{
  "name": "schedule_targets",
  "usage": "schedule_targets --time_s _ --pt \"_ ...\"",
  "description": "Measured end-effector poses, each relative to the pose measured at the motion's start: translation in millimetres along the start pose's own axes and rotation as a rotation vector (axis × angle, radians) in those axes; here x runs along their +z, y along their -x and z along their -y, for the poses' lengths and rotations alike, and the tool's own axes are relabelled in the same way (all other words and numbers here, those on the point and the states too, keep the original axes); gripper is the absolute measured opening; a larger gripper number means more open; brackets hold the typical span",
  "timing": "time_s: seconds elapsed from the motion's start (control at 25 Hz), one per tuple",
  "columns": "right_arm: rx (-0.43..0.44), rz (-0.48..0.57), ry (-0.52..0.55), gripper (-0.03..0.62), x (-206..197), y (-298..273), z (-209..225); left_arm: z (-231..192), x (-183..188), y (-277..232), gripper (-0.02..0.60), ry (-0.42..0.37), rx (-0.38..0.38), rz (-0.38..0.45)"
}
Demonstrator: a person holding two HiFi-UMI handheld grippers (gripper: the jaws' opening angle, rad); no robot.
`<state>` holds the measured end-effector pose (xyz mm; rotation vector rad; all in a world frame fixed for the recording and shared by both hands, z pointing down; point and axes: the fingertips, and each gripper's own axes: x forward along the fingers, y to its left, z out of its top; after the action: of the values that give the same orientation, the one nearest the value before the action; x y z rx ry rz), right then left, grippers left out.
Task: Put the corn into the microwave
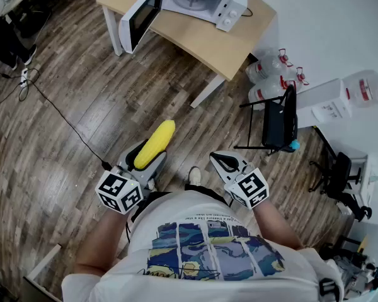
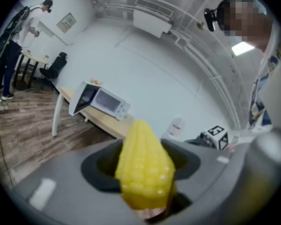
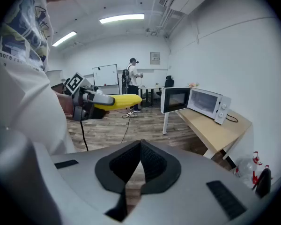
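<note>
A yellow ear of corn is clamped in my left gripper, its tip pointing ahead; close up the corn fills the space between the jaws. From the right gripper view the corn shows at the left, held level. My right gripper is shut with nothing in it, its pads meeting. The white microwave stands on a light wooden table far ahead, its door swung open to the left. Both grippers hang over the floor, well short of the table.
Large water bottles and a black folding chair stand right of the table. A black cable runs across the wooden floor at left. Another person stands far off by a table.
</note>
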<state>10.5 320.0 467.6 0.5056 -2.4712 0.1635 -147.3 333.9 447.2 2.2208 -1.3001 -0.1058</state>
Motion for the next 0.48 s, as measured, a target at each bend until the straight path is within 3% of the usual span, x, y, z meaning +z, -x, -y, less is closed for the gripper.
schedule_targets --time_s 0.28,0.48 --pt "0.013 0.061 -0.019 0.009 -23 53 41 61 -11 -53 0.259 0.012 0.061 0.004" --pt "0.029 0.082 -0.029 0.009 -54 89 80 107 -19 -106 0.259 -0.056 0.084 -0.017"
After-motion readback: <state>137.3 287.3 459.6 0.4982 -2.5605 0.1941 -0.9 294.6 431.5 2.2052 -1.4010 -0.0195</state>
